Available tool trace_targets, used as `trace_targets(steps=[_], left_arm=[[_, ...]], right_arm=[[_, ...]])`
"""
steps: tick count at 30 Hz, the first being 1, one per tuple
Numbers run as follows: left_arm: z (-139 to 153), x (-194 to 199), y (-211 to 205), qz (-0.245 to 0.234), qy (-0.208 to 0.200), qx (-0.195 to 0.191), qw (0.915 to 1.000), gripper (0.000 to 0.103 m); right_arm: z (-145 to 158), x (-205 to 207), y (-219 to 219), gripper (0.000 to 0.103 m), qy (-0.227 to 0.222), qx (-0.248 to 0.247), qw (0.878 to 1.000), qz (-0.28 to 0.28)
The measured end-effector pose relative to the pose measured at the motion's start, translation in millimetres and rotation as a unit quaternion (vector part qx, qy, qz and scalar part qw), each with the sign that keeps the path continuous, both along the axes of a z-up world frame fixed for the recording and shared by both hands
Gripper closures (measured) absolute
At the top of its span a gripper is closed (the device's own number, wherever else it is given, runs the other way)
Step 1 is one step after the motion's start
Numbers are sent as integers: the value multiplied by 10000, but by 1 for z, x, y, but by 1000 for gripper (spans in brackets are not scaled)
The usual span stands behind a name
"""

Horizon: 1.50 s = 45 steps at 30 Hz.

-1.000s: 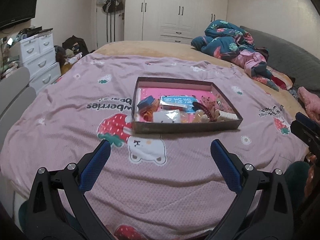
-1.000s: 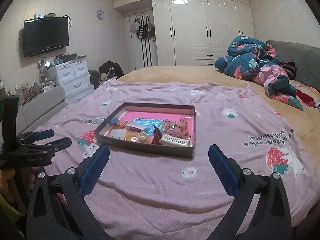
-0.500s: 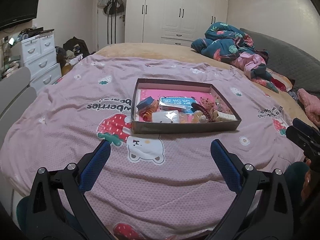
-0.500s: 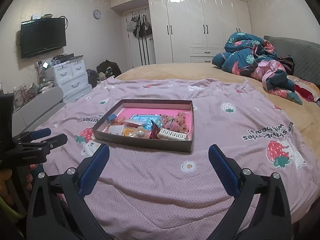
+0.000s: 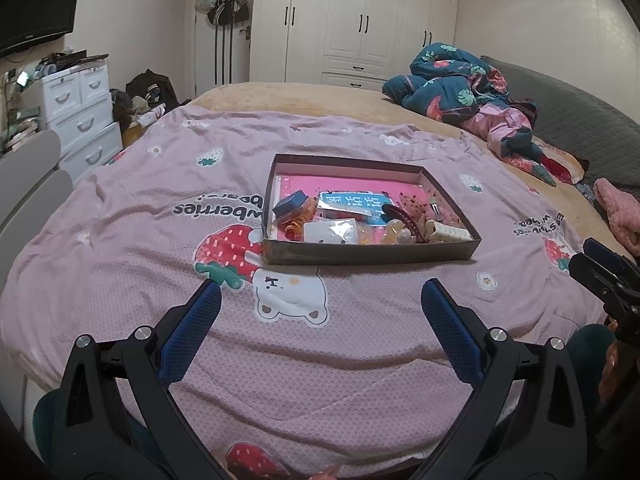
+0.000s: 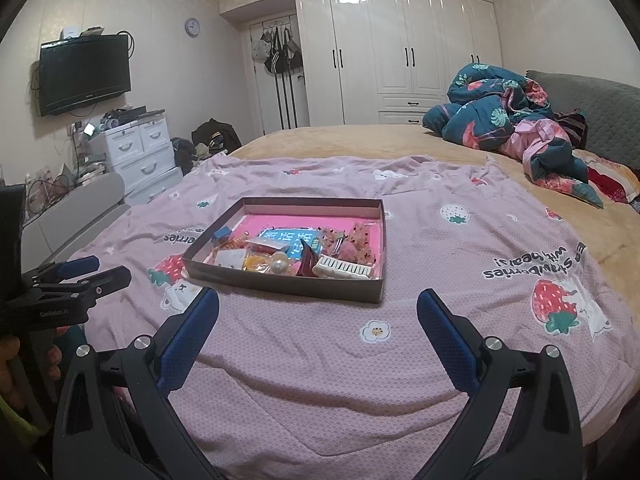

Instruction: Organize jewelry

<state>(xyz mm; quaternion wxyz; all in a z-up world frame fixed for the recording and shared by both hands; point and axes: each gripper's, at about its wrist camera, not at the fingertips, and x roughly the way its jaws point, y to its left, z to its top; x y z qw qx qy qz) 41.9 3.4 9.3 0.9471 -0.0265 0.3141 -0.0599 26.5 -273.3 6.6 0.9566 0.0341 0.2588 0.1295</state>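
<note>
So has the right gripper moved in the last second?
Yes. In the right wrist view the wardrobe and brown box sit lower in frame than before, so the right gripper has tilted or lifted slightly upward; its fingers are open.

Both tongs (image 5: 320,304) (image 6: 318,308) are black plastic frames with blue textured pads (image 5: 192,332), silver screws (image 6: 141,342) and white "GenRobot.AI" lettering.
</note>
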Motion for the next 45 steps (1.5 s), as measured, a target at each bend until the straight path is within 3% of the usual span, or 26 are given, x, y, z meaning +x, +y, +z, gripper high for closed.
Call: trace_targets(steps=[45], left_arm=[[3,-3,-3,-48,-32,65,10000,9]], right_arm=[[-3,-1,0,4,28,-15,10000,3]])
